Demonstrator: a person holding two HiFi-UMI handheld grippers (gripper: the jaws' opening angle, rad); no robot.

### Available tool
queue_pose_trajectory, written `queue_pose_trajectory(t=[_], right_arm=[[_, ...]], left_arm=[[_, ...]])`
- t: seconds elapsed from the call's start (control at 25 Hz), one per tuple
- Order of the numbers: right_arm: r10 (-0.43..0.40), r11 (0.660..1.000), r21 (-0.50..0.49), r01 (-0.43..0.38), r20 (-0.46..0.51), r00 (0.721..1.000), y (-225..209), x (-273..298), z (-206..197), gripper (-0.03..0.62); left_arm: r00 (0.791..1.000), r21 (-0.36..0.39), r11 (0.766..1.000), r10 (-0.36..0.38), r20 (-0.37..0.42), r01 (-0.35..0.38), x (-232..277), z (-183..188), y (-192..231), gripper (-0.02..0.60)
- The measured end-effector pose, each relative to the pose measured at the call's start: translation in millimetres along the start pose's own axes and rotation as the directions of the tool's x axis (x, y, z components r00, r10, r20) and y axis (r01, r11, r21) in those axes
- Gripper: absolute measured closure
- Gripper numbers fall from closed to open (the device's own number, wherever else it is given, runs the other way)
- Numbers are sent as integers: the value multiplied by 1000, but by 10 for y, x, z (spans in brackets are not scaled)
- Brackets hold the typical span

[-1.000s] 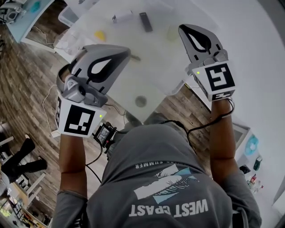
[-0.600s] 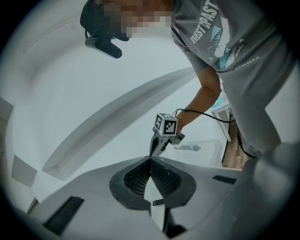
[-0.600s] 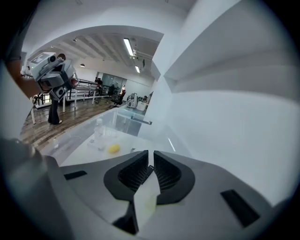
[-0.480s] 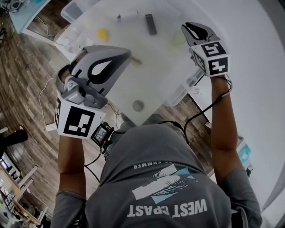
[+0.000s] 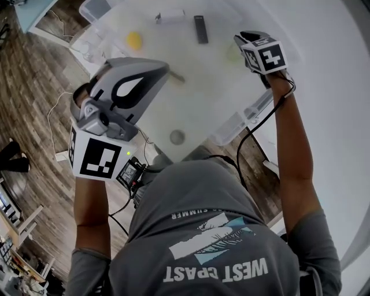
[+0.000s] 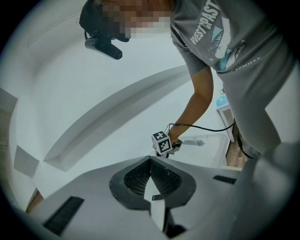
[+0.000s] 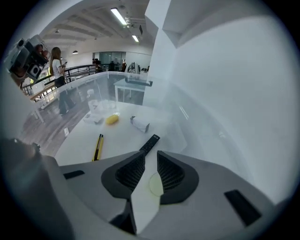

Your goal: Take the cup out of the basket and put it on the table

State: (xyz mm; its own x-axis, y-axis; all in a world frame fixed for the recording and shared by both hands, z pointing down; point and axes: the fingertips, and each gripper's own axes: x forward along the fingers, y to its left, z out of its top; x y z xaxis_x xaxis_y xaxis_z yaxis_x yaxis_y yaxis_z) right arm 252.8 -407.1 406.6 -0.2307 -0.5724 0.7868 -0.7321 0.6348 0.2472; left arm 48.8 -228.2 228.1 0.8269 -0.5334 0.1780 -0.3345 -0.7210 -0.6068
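A pale greenish cup (image 5: 232, 53) stands on the white table (image 5: 191, 98), just left of my right gripper (image 5: 245, 41). In the right gripper view it shows as a pale round disc (image 7: 154, 183) beyond the narrow gap between the jaws, partly hidden by the right jaw. My right gripper (image 7: 150, 157) is open by a small gap and holds nothing. My left gripper (image 5: 166, 68) hangs over the table's near left part, shut and empty; its jaws meet at the tips (image 6: 150, 160). I see no basket around the cup.
On the table lie a black remote (image 5: 200, 29), a white box (image 5: 169, 16), a yellow lump (image 5: 134, 40), a yellow-and-black knife (image 7: 98, 146) and a small grey disc (image 5: 177, 137). A clear plastic bin (image 5: 243, 118) sits at the table's near right edge. People stand far off (image 7: 58, 70).
My right gripper has moved away from me across the table and tipped down beside the cup. The left gripper has stayed where it was.
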Motion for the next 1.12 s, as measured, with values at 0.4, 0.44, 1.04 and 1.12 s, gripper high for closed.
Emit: queue_pose_trajectory(t=[0.4, 0.44, 1.04, 1.12], right_arm=[[75, 997, 49, -66, -211, 975, -74, 670, -489, 499], [85, 996, 55, -75, -229, 970, -74, 715, -529, 499], [210, 977, 133, -167, -441, 873, 12, 1218, -1018, 522], [214, 977, 122, -177, -447, 869, 31, 1223, -1028, 567]], left_arm=[[999, -28, 999, 26, -38, -27, 10, -152, 26, 572], [999, -31, 999, 29, -42, -30, 7, -163, 28, 572], [997, -57, 997, 48, -66, -52, -41, -329, 16, 572], [997, -59, 997, 49, -68, -53, -57, -349, 13, 572]])
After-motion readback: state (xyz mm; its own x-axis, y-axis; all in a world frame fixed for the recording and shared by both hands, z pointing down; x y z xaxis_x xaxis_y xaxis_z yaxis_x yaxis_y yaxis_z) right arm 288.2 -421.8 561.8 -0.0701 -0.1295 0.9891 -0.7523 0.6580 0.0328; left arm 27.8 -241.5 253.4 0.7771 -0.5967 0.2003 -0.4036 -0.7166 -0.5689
